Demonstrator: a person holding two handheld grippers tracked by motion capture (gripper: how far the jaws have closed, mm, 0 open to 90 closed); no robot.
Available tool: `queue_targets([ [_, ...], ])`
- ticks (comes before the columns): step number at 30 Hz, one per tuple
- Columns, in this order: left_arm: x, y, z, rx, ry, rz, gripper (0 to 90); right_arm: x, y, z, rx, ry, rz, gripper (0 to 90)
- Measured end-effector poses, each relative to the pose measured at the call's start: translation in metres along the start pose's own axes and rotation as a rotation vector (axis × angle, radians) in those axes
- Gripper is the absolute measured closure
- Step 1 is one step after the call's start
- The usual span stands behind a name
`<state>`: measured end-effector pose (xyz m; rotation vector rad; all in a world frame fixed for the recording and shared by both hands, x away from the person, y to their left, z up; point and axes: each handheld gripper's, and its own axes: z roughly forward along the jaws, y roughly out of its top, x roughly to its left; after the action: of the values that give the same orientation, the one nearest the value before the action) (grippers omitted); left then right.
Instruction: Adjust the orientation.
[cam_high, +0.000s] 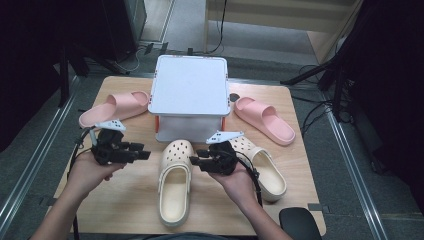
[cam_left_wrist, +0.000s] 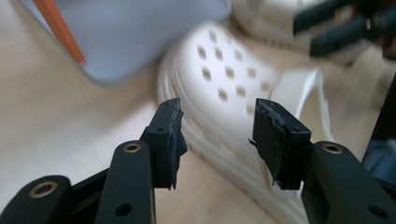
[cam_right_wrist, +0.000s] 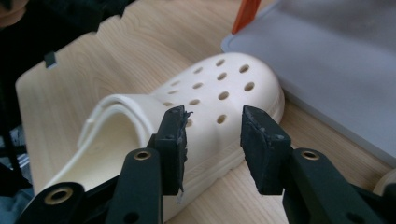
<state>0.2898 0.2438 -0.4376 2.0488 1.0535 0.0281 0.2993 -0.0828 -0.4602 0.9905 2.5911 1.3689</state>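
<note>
Two cream perforated clogs lie toes away from me on the wooden table (cam_high: 125, 210); one (cam_high: 175, 182) is at the middle, the other (cam_high: 267, 172) to its right. My left gripper (cam_high: 142, 154) hovers left of the middle clog, pointing at it, jaws open and empty. In the left gripper view the gripper (cam_left_wrist: 217, 135) frames that clog's side (cam_left_wrist: 224, 74). My right gripper (cam_high: 192, 161) hangs between the two clogs, pointing left at the middle one. Its jaws (cam_right_wrist: 212, 140) are open above the clog's holed toe (cam_right_wrist: 219, 88), touching nothing.
A white lidded box (cam_high: 190, 85) on orange legs stands just behind the clogs. A pink slide (cam_high: 115, 107) lies left of it and another (cam_high: 265, 120) to its right. Dark stands and cables surround the table.
</note>
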Motion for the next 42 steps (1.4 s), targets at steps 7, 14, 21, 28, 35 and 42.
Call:
queue_targets([
  [7, 0.008, 0.045, -0.009, -0.038, -0.026, 0.019, 48.9, 0.011, -0.004, -0.012, -0.014, 0.009, 0.038, 48.5],
  [14, 0.010, 0.076, -0.009, -0.061, -0.005, 0.045, 49.4, 0.021, -0.008, -0.013, -0.007, -0.010, 0.041, 42.0],
  [21, 0.014, 0.108, 0.002, -0.077, 0.025, 0.078, 49.6, 0.037, -0.017, -0.007, 0.036, 0.000, 0.041, 41.9],
  [28, 0.017, 0.116, 0.008, -0.076, 0.083, 0.089, 62.9, 0.045, -0.023, -0.002, 0.056, -0.014, 0.047, 40.6],
  [35, 0.025, 0.119, 0.014, -0.046, 0.101, 0.090, 88.8, 0.049, -0.032, 0.005, 0.082, -0.049, 0.045, 39.9],
  [42, 0.024, 0.121, 0.021, -0.031, 0.089, 0.128, 89.1, 0.050, -0.036, 0.015, 0.085, -0.080, 0.070, 40.5],
])
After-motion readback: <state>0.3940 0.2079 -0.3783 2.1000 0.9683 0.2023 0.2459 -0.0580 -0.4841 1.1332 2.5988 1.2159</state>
